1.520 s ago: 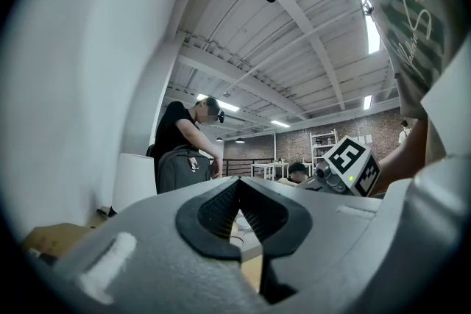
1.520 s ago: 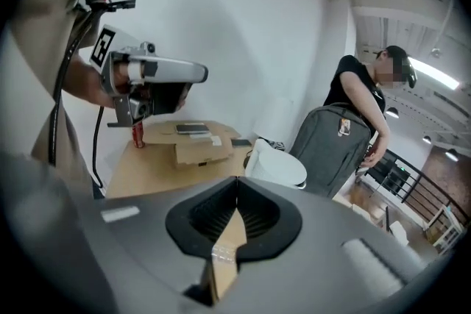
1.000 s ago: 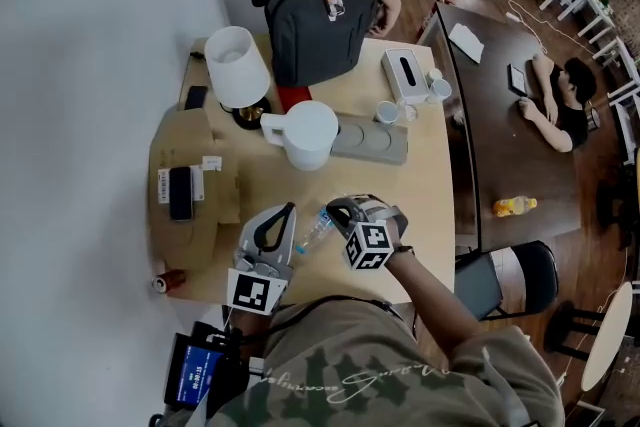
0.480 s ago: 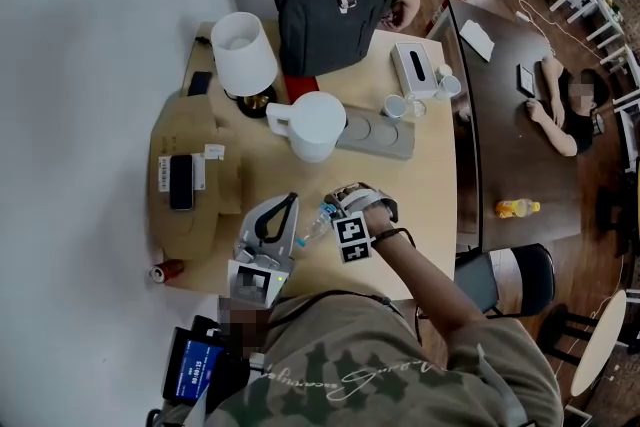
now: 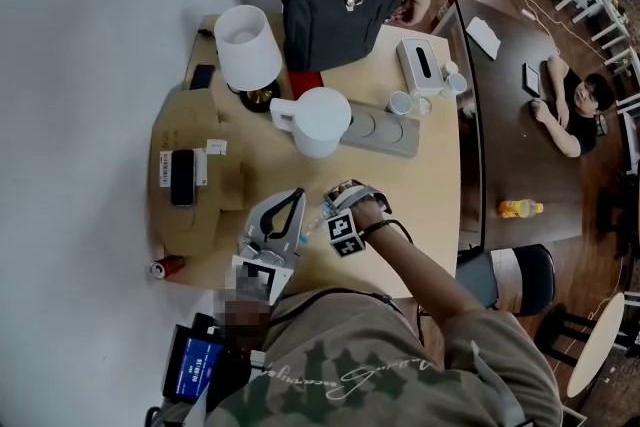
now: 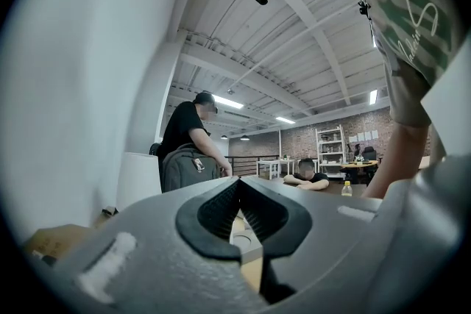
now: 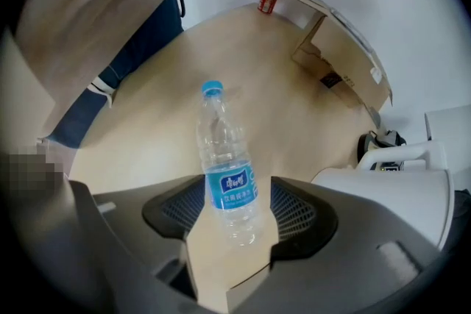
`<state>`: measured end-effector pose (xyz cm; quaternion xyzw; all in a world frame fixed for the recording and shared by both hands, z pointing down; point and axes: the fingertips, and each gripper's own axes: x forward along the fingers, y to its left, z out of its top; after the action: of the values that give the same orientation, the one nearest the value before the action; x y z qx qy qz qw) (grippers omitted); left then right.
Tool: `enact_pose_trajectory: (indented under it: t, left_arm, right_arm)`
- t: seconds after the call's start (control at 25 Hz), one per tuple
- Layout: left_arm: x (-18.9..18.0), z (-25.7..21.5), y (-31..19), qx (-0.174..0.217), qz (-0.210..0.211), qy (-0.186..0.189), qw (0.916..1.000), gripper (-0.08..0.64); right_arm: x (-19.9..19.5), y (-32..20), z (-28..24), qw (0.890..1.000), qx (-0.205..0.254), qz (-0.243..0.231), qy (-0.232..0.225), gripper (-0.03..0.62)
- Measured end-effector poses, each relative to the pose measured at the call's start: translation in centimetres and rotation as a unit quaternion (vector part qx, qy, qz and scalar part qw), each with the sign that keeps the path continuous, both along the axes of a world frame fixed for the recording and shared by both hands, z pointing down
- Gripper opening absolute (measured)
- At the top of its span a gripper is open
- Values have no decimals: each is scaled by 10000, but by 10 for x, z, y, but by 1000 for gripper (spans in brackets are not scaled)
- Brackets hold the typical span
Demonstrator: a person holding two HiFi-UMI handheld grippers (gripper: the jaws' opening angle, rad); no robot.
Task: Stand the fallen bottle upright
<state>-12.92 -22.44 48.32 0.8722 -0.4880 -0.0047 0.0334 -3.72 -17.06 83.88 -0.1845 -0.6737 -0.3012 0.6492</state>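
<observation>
Reach-to-grasp step: right gripper (image 7: 237,191), jaws just opening, straddles the fallen bottle (image 7: 221,143) on the desk (image 7: 162,84) without gripping; next, close and tip upright; left gripper (image 6: 239,184) closed, empty.

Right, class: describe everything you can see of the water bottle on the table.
The bottle is clear plastic with a blue cap and a blue label printed in white. It lies on its side on the pale wooden table, with its cap pointing away from the right gripper. Its label end sits between that gripper's jaws, which have just been opening. The pads do not appear to press on it, and only the table seems to touch it.
</observation>
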Motion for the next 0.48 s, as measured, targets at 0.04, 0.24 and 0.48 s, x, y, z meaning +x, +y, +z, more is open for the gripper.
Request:
enact_pose_trajectory:
  t: [0.04, 0.24, 0.48]
  left_arm:
    - [0, 0, 0, -10, -4, 5, 10000, 2]
    - [0, 3, 1, -96, -10, 75, 9999, 2]
    - [2, 9, -2, -223, -2, 141, 9997, 2]
  right_arm:
    - [0, 0, 4, 10000, -4, -9, 32, 284]
    - [5, 7, 26, 9993, -17, -252, 282, 298]
    - [4, 8, 39, 9990, -225, -203, 336, 301]
